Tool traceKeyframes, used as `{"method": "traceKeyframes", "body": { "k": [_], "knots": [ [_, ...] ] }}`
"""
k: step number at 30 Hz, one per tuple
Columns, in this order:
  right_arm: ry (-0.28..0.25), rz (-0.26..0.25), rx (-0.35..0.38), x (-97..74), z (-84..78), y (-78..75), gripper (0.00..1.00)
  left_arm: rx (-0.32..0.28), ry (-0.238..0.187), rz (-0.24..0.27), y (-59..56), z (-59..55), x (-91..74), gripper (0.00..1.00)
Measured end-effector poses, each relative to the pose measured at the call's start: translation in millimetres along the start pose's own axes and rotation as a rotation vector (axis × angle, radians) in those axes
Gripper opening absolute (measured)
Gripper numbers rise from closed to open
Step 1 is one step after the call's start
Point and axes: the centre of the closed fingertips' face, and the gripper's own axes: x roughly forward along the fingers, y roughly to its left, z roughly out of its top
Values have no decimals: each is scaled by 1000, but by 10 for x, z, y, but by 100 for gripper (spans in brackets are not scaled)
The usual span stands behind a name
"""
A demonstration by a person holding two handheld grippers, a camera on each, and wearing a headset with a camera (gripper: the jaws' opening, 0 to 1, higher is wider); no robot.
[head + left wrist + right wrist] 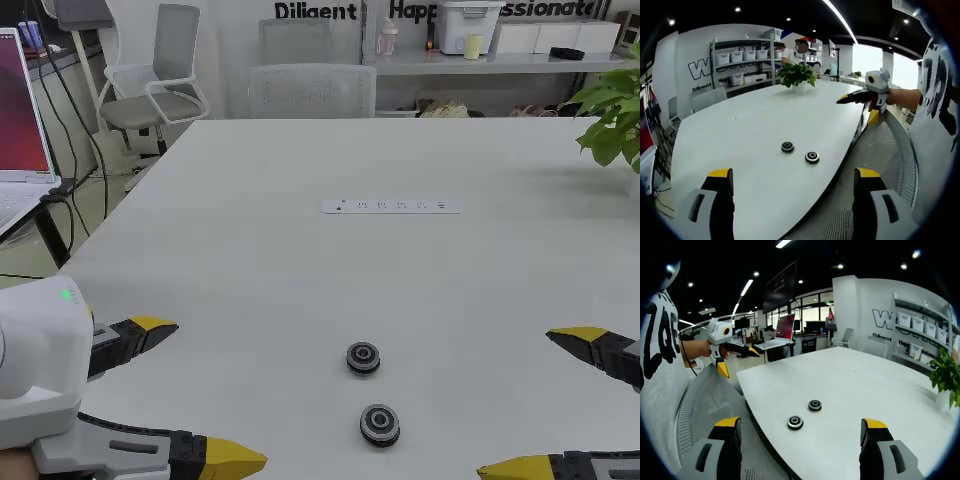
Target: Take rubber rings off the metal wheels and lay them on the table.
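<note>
Broadly, the white surface (pixel 300 250) runs in the head view from the near edge to the far chairs (pixel 310 90); a laptop (pixel 20 130) stands beyond its left edge; a leafy plant (pixel 612 125) reaches in at the far right.

The left gripper (pixel 220 392) sits at the lower left of the head view and the right gripper (pixel 514 402) at the lower right; both have their yellow-tipped jaws spread wide and hold nothing; the two grippers point inward toward each other over the near part of the surface.

A white power strip (pixel 391 206) lies flat near the middle of the surface, well beyond the grippers.

Two metal wheels lie flat on the surface between the two grippers, well apart from all four jaw tips: the far wheel (pixel 363 358) and the near wheel (pixel 380 424); they are near one another but not touching; each is dark at the rim and paler at the hub.

In the left gripper view both wheels lie ahead, roughly centred in the gap between the jaws; in the right gripper view they lie ahead likewise, between the jaws.

The near wheel lies closer to the curved near edge of the surface than the far wheel; open surface surrounds both wheels on every side.
</note>
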Motion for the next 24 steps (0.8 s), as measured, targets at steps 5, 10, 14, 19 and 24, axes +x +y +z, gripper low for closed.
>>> {"method": "traceKeyframes", "body": {
  "k": [5,10,14,19,24],
  "knots": [
    [8,2,-9,6,-9,5,99,-8,5,-1,-4,-26,9,97],
    [21,6,-21,19,-33,13,99,-13,4,-3,-19,-40,11,97],
    [29,10,-26,26,-52,20,99,-14,12,-4,-23,-76,2,97],
    [31,12,-37,39,-46,19,99,-18,14,0,-5,-83,-12,97],
    [28,11,-39,47,-32,12,99,-11,17,1,13,-70,-7,97]
  ]
}}
